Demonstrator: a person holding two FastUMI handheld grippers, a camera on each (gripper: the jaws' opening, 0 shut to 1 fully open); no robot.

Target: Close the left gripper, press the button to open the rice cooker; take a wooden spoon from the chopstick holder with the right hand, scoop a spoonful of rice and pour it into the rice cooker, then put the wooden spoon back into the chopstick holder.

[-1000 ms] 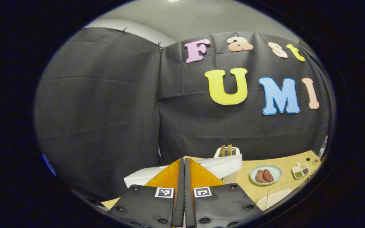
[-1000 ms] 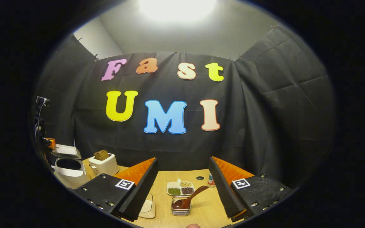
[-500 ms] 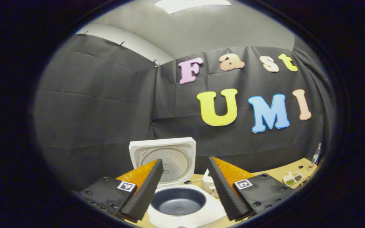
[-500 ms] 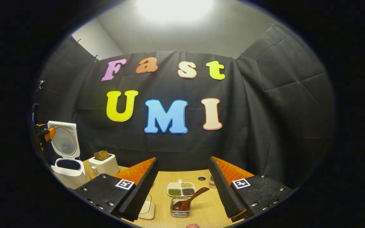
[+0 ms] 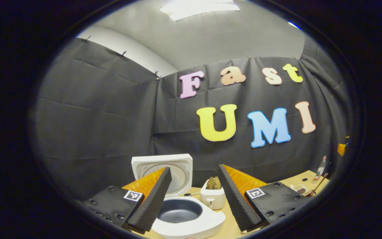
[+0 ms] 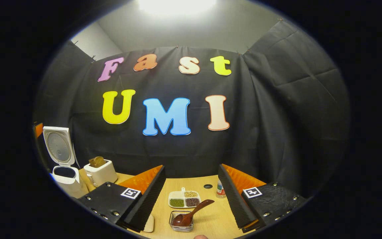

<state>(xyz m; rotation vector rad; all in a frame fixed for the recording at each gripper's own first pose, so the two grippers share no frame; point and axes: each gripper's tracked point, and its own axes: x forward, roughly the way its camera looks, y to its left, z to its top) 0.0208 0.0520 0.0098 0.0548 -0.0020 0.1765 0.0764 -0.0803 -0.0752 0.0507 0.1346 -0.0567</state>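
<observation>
Rice cooker [image 5: 186,212] lid up, pot bare; wooden spoon [image 6: 191,215] in holder [image 6: 181,223].

Black cloth [image 6: 277,109] is hanging as the booth's wall on three sides, creased and pinned along its top edge. A pale grey wall [image 5: 211,39] is rising behind it to a ceiling where a panel light [image 5: 197,6] is glowing; in the right gripper view the light [image 6: 176,5] is glaring white. A light wooden table [image 6: 211,219] is stretching to the cloth
</observation>
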